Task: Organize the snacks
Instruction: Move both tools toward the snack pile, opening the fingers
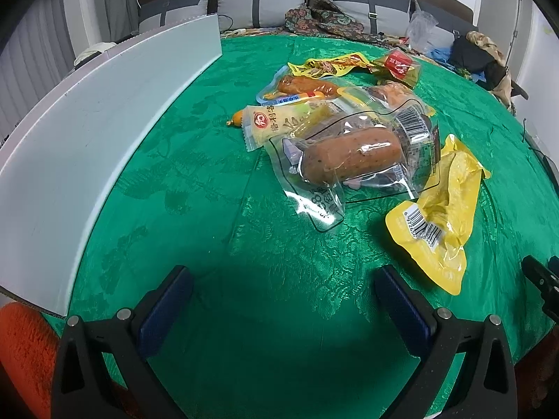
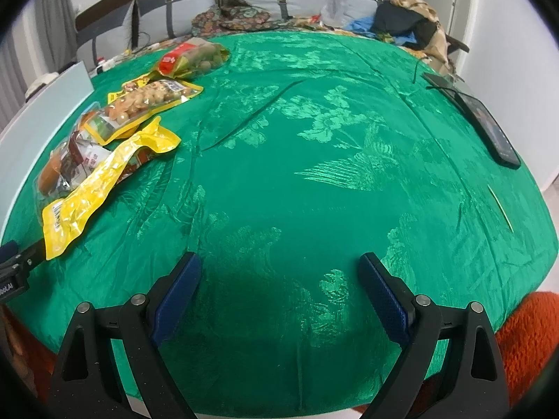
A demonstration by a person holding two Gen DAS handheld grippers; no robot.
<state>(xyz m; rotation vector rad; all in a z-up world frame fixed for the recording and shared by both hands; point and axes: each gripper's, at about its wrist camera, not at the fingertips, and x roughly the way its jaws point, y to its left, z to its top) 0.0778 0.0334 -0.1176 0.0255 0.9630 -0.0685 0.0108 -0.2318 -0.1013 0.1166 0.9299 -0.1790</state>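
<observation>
In the left wrist view, the left gripper (image 1: pixel 283 293) sits at the bottom of the frame with its blue-padded fingers spread wide over bare green tablecloth (image 1: pixel 195 188), holding nothing. The snacks lie in a loose heap right of centre: a clear vacuum pack with a brown sausage (image 1: pixel 349 155) rests on top, overlapping a pale yellow wrapper with red print (image 1: pixel 276 124) to its left. Below and right of the sausage pack lies a crumpled yellow pouch with a barcode (image 1: pixel 440 209), its upper edge touching the heap. Further up the frame are an orange snack in a clear pack (image 1: pixel 304 87), a yellow packet (image 1: pixel 328 66) and a red-and-green bag (image 1: pixel 398 64). A white box wall (image 1: pixel 104 115) curves along the left side of the frame, standing on the cloth well apart from the heap. In the right wrist view, the right gripper (image 2: pixel 279 279) is likewise spread and empty at the bottom centre, over open cloth. The snack heap sits at the left of this frame, with a dark tablet (image 2: pixel 485 122) at the right edge of the table.
</observation>
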